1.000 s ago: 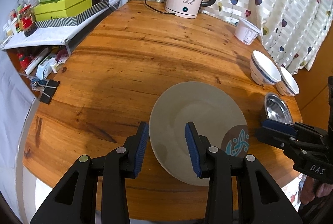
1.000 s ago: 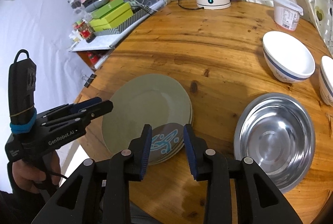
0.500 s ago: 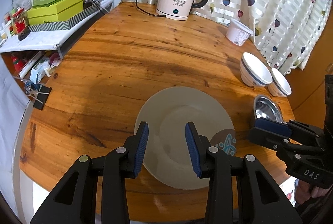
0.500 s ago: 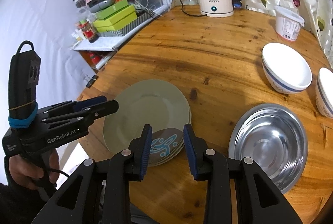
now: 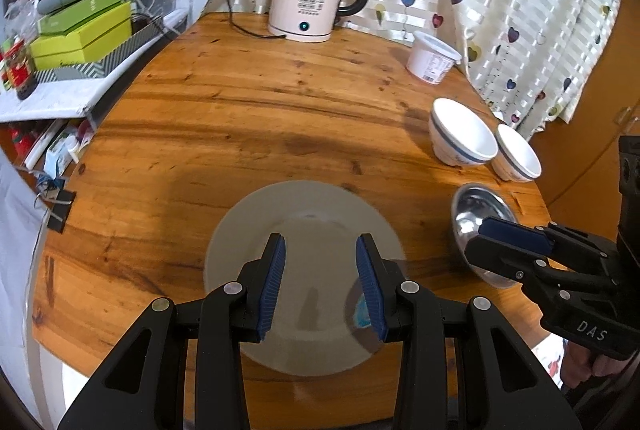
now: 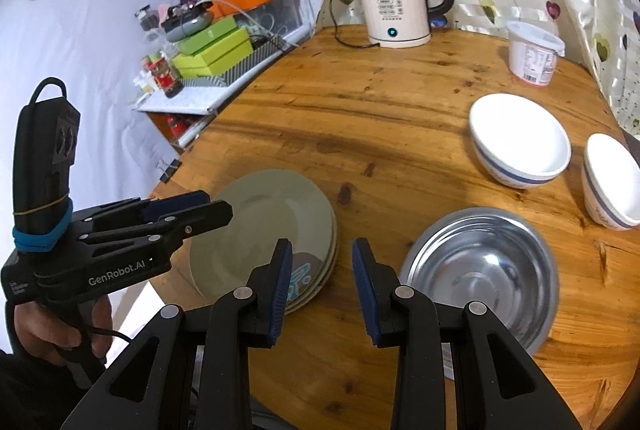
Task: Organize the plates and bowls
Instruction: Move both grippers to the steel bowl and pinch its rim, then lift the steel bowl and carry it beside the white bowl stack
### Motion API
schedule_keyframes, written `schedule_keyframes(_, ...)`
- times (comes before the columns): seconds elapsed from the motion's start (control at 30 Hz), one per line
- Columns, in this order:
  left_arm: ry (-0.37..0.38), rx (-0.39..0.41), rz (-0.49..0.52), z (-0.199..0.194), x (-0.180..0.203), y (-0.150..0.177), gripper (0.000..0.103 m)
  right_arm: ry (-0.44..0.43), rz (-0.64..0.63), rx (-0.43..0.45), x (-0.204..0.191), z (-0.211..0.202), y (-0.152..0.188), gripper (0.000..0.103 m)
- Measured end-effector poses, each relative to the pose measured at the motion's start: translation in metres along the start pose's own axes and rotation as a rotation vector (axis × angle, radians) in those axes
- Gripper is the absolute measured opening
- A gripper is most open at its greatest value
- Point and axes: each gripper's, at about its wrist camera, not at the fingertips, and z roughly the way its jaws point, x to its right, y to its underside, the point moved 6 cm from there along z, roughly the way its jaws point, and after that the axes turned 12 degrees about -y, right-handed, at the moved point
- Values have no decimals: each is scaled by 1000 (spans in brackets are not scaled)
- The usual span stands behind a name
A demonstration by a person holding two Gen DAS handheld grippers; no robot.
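A stack of grey-green plates [image 5: 304, 230] [image 6: 264, 226] lies near the table's front edge, with a patterned plate [image 6: 300, 276] peeking out beneath. My left gripper [image 5: 320, 282] is open and empty above the stack. My right gripper [image 6: 320, 280] is open and empty, between the stack and a steel bowl [image 6: 484, 270] [image 5: 480, 206] to its right. Two white bowls with blue bands, a larger one [image 6: 520, 140] [image 5: 462, 142] and a smaller one [image 6: 612, 182] [image 5: 518, 158], stand side by side at the right.
A pink electric kettle [image 5: 312, 2] [image 6: 394, 6] with its cord stands at the back of the round wooden table [image 5: 240, 118]. A white tub [image 5: 432, 58] [image 6: 534, 52] stands at the back right. A cluttered shelf with green boxes [image 5: 80, 34] borders the left. Curtains hang behind.
My left gripper has shifted right over the plate stack, which now sits centred under it. My right gripper has pulled back and up a little. Both stay open.
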Motion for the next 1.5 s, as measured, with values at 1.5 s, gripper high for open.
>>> schedule_keyframes(1.5,140,-55,192,27,126,-54,38,164,199,157,121,-85,-8,31)
